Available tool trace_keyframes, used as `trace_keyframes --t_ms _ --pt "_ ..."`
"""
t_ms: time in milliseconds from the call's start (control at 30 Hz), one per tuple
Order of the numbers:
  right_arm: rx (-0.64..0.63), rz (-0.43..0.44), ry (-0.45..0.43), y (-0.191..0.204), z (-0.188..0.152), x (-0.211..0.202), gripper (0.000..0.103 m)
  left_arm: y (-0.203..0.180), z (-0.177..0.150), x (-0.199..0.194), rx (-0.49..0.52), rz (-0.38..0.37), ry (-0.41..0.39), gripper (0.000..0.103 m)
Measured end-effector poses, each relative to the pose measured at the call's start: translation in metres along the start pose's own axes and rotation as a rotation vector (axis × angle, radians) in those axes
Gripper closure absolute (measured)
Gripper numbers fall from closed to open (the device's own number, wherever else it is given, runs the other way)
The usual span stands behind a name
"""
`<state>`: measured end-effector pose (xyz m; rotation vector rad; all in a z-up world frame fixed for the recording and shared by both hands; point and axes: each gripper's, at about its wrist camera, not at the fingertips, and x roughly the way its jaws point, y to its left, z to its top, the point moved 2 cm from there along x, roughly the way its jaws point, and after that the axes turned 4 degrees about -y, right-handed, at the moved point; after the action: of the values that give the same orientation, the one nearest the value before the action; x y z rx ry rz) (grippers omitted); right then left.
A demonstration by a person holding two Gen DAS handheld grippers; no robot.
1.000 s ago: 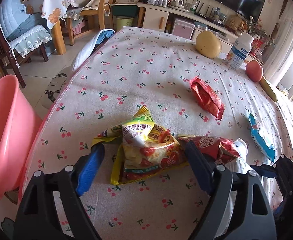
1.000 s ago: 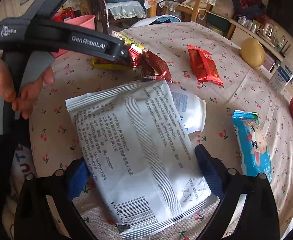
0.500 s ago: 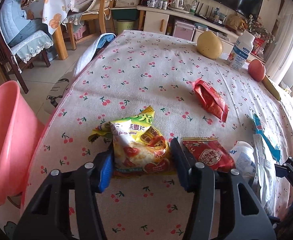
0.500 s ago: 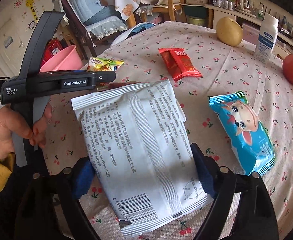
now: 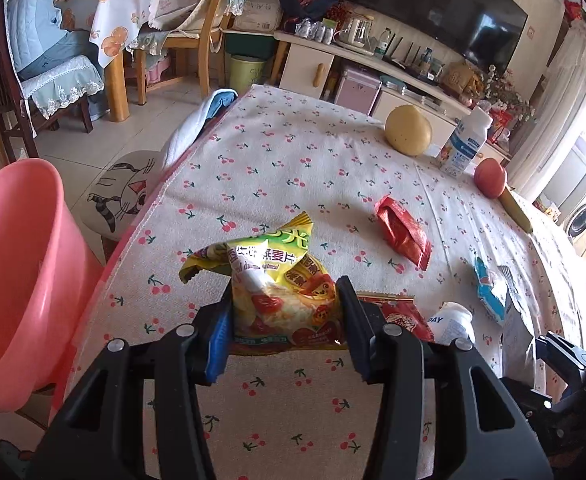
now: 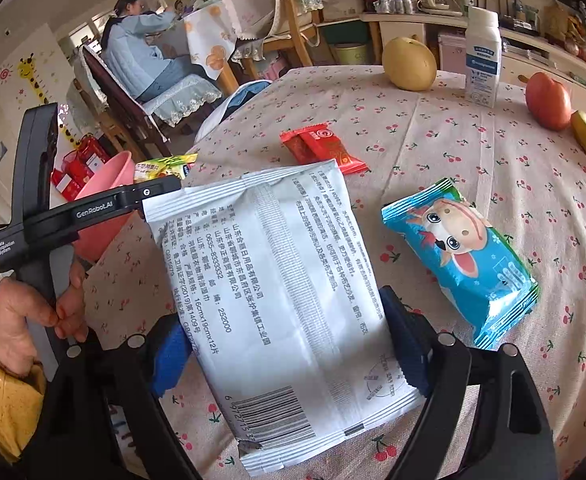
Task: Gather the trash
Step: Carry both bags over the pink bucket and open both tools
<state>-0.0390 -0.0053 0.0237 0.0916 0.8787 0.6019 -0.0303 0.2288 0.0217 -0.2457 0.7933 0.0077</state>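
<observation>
A crumpled yellow snack bag [image 5: 269, 252] sits between the pads of my left gripper [image 5: 285, 300]. The jaws are closing and both pads press its sides, with the bag raised just off the cherry-print tablecloth [image 5: 293, 152]. My right gripper [image 6: 283, 320] is shut on a large white printed packet [image 6: 269, 264], held above the table with its barcode end towards the camera. In the right wrist view a hand [image 6: 33, 312] holds the left gripper's handle, and the yellow bag [image 6: 161, 166] shows at that gripper's tip. A pink basin [image 5: 9, 264] stands beyond the table's left edge.
On the cloth lie a red wrapper [image 5: 403, 234], a second red wrapper [image 5: 401, 316], a small white bottle [image 5: 453, 320] and a blue cartoon packet [image 6: 461, 256]. At the far side stand a pear [image 5: 408, 130], a milk bottle [image 5: 465, 142], an apple [image 5: 491, 178] and a banana [image 5: 515, 208]. A person sits at another table.
The left jaws have drawn in from wide around the yellow bag to pressing on it, and it has come up. The right gripper has rolled and risen with the white packet.
</observation>
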Motion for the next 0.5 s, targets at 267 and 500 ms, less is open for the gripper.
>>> trace_keyframes --t_ms 267,500 --pt "0.071 0.029 -0.040 0.011 0.015 -0.006 0.019 0.017 0.014 -0.030 -0.030 -0.025 -0.074 0.054" --pt "0.091 0.056 -0.065 0.034 0.031 -0.004 0.019 0.044 0.025 -0.056 -0.070 -0.014 -0.141 0.053"
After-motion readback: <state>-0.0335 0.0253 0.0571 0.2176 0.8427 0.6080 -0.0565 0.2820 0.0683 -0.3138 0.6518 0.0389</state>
